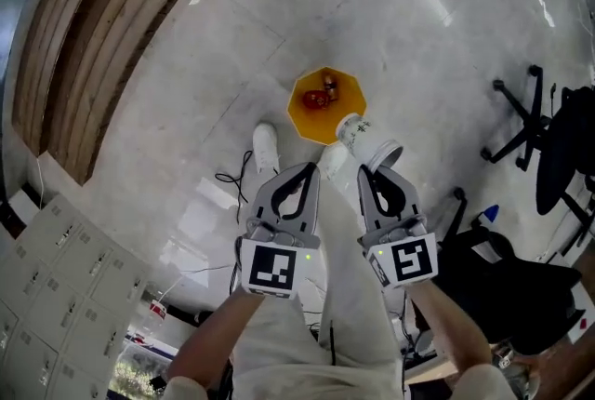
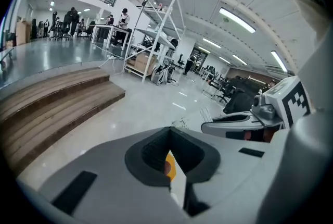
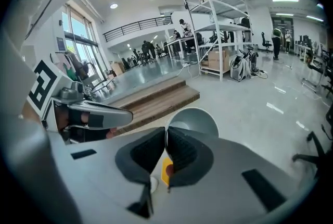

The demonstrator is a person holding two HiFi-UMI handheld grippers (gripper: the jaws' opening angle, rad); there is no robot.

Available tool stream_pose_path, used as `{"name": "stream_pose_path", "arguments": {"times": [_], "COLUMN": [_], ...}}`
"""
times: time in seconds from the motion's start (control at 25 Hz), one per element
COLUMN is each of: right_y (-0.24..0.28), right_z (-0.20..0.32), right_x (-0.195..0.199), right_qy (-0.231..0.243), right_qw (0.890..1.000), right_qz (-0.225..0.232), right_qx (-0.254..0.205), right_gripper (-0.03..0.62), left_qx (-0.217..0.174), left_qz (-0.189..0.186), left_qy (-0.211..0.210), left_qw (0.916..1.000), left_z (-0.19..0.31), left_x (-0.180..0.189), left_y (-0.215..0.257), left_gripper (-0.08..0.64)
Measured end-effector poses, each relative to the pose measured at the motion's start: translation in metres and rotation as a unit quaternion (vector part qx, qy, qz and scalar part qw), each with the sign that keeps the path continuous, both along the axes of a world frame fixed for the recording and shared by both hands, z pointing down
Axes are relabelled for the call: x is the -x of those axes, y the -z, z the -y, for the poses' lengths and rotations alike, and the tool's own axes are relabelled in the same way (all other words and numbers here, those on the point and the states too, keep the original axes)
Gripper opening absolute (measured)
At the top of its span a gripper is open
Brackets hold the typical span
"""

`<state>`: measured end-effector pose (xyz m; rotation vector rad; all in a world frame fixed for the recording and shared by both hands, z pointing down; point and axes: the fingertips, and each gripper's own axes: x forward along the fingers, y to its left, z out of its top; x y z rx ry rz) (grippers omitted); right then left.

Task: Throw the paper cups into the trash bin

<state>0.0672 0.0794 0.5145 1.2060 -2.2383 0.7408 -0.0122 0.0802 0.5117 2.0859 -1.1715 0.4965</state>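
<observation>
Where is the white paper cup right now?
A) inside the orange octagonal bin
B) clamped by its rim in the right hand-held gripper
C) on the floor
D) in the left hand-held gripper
B: the jaws of the right hand-held gripper pinch the rim of the white paper cup, next to the orange octagonal trash bin in the head view.

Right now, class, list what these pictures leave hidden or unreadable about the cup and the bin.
- Head view: the red things in the trash bin are too small to name.
- Head view: the markings on the paper cup are too small to read.
- Right gripper view: the right gripper hides the cup's near rim.
</observation>
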Motion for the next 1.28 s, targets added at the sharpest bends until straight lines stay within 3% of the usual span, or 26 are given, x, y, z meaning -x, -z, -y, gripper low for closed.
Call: {"name": "stream_pose_path", "arguments": {"times": [0.16, 0.44, 0.64, 0.84, 1.28], "right_y": [-0.06, -0.162, -0.225, -0.265, -0.334], "right_z": [0.001, 0.004, 0.0, 0.012, 0.016], "right_x": [0.005, 0.011, 0.006, 0.005, 0.017], "right_qy": [-0.005, 0.006, 0.009, 0.002, 0.0], "right_qw": [1.0, 0.999, 0.998, 0.997, 0.994], "right_qz": [-0.005, -0.019, -0.034, -0.038, -0.041], "right_qx": [0.016, 0.042, 0.058, 0.065, 0.102], "right_gripper": [0.023, 0.023, 0.023, 0.023, 0.023], "left_qx": [0.001, 0.009, 0.021, 0.02, 0.09], "left_qz": [0.02, 0.061, 0.076, 0.118, 0.134], "left_qy": [0.018, -0.016, -0.042, -0.096, -0.107], "left_qw": [0.9996, 0.998, 0.996, 0.9882, 0.9811], "left_z": [0.008, 0.019, 0.018, 0.013, 0.009], "left_x": [0.008, -0.001, -0.011, -0.016, -0.011], "left_y": [-0.059, -0.149, -0.188, -0.232, -0.319], "left_gripper": [0.006, 0.006, 0.006, 0.006, 0.006]}}
